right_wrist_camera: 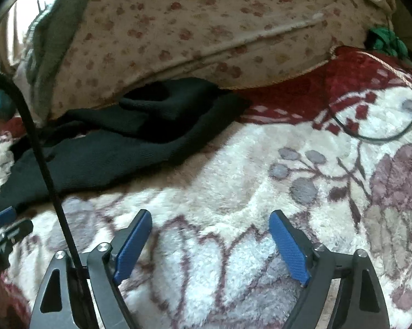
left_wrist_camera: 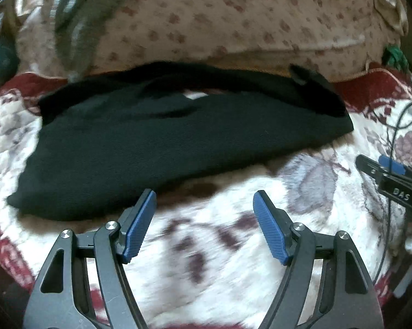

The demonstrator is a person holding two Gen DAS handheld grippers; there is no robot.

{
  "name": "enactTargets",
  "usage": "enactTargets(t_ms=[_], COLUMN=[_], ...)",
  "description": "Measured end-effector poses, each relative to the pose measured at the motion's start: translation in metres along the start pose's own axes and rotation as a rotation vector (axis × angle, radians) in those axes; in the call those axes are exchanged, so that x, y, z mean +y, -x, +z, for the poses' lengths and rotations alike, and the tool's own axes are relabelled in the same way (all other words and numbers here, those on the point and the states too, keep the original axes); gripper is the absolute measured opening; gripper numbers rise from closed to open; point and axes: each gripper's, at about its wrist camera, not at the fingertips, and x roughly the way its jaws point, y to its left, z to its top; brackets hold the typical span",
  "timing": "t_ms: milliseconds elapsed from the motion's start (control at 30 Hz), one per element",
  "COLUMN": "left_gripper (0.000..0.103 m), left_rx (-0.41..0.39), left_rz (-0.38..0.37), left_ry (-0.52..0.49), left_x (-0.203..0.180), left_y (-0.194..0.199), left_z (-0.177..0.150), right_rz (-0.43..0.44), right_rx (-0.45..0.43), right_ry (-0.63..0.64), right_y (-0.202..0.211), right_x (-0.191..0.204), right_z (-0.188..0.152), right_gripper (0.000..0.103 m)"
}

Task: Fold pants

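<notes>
Currently: both hand-held grippers released, black pants (left_wrist_camera: pixel 162 142) lying folded on the floral blanket (left_wrist_camera: pixel 233 235).

Left hand-held gripper (left_wrist_camera: pixel 204 219): jaws spread wide, nothing between the blue pads (left_wrist_camera: pixel 137 224), positioned just in front of the pants' near edge. Right hand-held gripper (right_wrist_camera: pixel 210 242): jaws likewise spread and empty, over bare blanket, pants (right_wrist_camera: pixel 118 148) well to its left. Pants' far edge lies against a spotted cushion (left_wrist_camera: pixel 233 22). A black cable (right_wrist_camera: pixel 41 159) crosses the right wrist view.
</notes>
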Motion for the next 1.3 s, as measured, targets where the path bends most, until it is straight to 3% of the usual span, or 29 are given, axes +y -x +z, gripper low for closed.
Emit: enactTargets(t_ms=[200,367,967,1200,1300], left_gripper=[0.074,0.074,0.074,0.074,0.074], left_rx=[-0.021,-0.031,0.005,0.042,0.027], left_rz=[0.022,0.085,0.109,0.045,0.052], left_ry=[0.105,0.155,0.334,0.488,0.514], left_x=[0.039,0.067,0.120,0.142,0.144], left_y=[0.021,0.030,0.015,-0.001,-0.005], left_z=[-0.009,-0.016,-0.028,-0.030,-0.026], right_rz=[0.123,0.214,0.244,0.266,0.281], right_rx=[0.000,-0.032,0.000,-0.016,-0.023], right_ry=[-0.018,-0.020,-0.087,-0.115,-0.133], right_y=[0.019,0.023,0.005,-0.003,-0.011], right_x=[0.031,0.060,0.047,0.036,0.030], right_z=[-0.009,-0.009,-0.001,0.008,0.014], right_gripper=[0.081,0.081,0.080,0.080,0.080])
